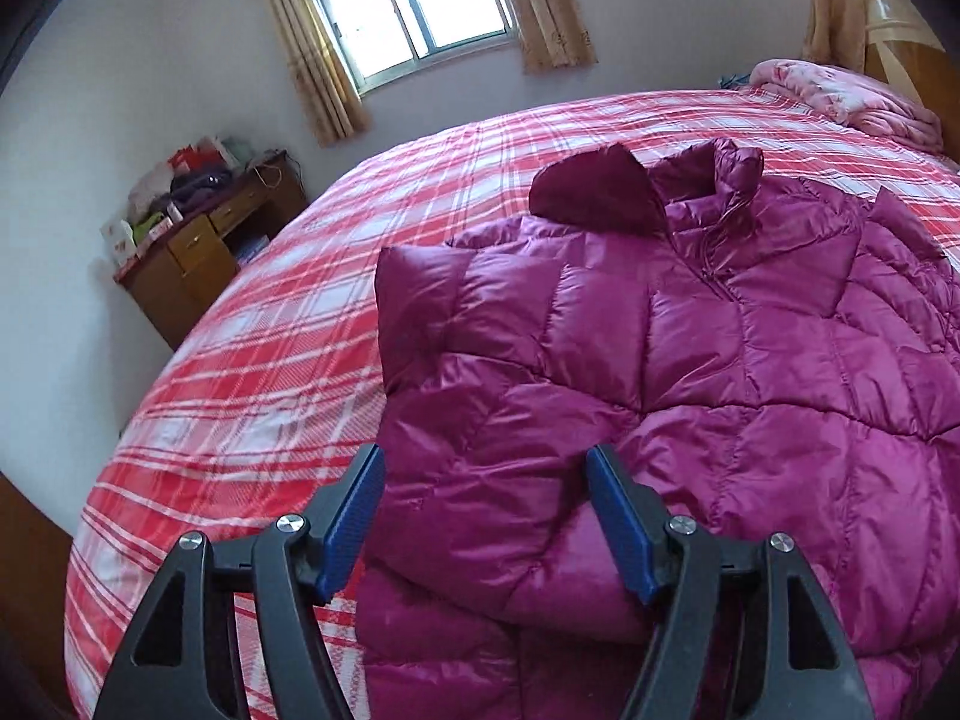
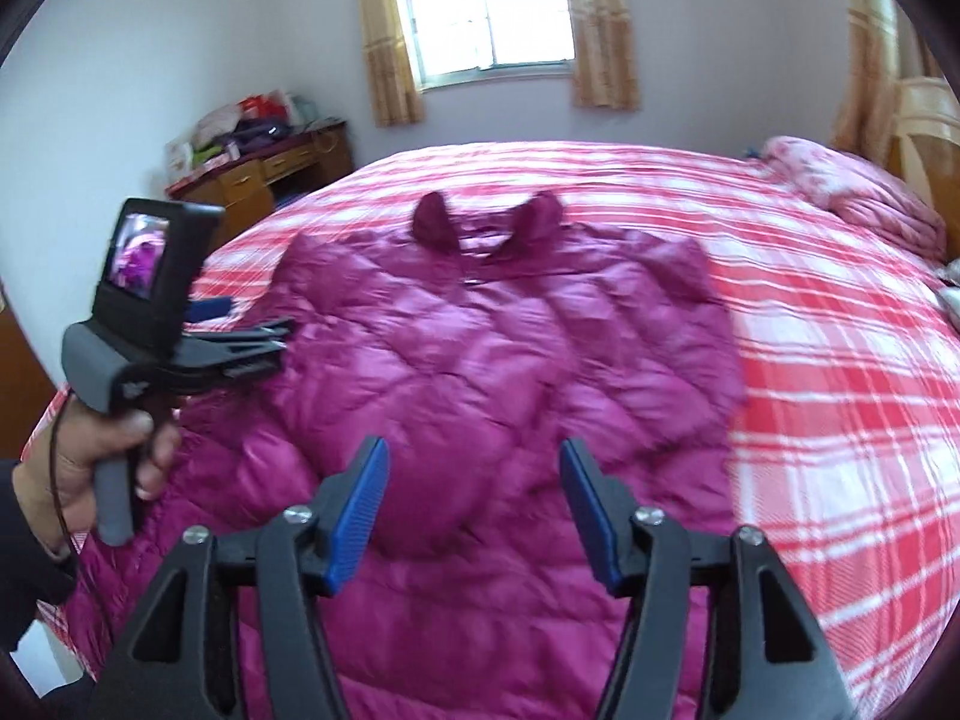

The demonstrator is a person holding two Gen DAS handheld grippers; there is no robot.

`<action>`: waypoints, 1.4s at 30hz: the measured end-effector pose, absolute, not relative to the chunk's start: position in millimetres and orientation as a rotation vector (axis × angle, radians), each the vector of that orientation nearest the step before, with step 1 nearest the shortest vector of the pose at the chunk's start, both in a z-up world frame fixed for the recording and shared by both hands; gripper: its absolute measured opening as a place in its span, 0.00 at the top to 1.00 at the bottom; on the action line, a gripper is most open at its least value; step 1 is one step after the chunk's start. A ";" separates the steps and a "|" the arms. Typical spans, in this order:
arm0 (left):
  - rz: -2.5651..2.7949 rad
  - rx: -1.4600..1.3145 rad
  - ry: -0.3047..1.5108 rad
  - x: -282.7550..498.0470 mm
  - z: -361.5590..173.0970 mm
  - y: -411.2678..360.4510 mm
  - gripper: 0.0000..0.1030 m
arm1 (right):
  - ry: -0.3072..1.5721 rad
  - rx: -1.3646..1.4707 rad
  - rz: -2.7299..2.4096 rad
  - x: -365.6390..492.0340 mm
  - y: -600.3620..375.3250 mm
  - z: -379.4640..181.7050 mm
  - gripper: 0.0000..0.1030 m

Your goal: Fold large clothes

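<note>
Only your right wrist view showed your left hand [image 2: 90, 468] wrapped round the grey handle of the left gripper [image 2: 240, 330], seen side-on over the left edge of the shiny magenta quilted down jacket [image 2: 510, 372]; there you could not tell how far its fingers stood apart. Your left wrist view settled that: the left gripper [image 1: 486, 516] had its blue-padded fingers [image 1: 354, 522] spread fairly wide, with a folded sleeve edge of the magenta jacket [image 1: 600, 360] lying between them and neither pad pressing on it. That view also gave the sharper look at the zip and upturned collar. Your right gripper [image 2: 474, 516] hung above the jacket's lower middle, its fingers [image 2: 360, 510] moderately apart, gripping nothing. The jacket lay front-up and spread on the red-and-white plaid bed cover [image 2: 840, 360], collar toward the window [image 2: 486, 6], both sleeves folded inward. A wooden desk [image 1: 198, 252] piled with bags stood at the wall, and a pink floral quilt [image 1: 840, 96] sat bundled by the headboard.
</note>
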State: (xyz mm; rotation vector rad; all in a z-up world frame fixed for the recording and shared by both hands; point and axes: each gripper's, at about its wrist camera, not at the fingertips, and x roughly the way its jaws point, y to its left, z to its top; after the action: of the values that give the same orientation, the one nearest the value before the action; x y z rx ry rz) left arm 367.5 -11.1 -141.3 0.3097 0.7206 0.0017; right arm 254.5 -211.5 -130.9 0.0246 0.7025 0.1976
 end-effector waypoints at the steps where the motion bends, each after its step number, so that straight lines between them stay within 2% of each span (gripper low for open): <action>1: 0.001 0.306 0.722 367.8 -143.9 -9.9 0.32 | 0.713 0.013 0.198 259.7 -206.8 -133.6 0.49; 8: -0.015 0.275 0.741 374.0 -154.4 -8.1 0.32 | 0.789 0.027 0.174 288.4 -200.9 -159.5 0.54; 32: -0.041 0.237 0.798 383.4 -164.0 -1.0 0.22 | 0.814 -0.029 0.106 290.6 -197.4 -184.2 0.54; 37: -0.052 0.214 0.750 371.3 -148.0 11.2 0.22 | 0.809 -0.023 0.107 290.3 -197.9 -185.0 0.54; 42: -0.084 0.140 0.675 373.3 -106.9 29.8 0.22 | 0.794 -0.013 0.116 287.4 -199.7 -180.9 0.54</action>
State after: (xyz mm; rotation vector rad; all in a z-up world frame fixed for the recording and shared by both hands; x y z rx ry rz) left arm 373.3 29.8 -106.9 0.1399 0.6751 -0.0839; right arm 287.4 -199.7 -180.9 -0.0135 0.7943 0.1160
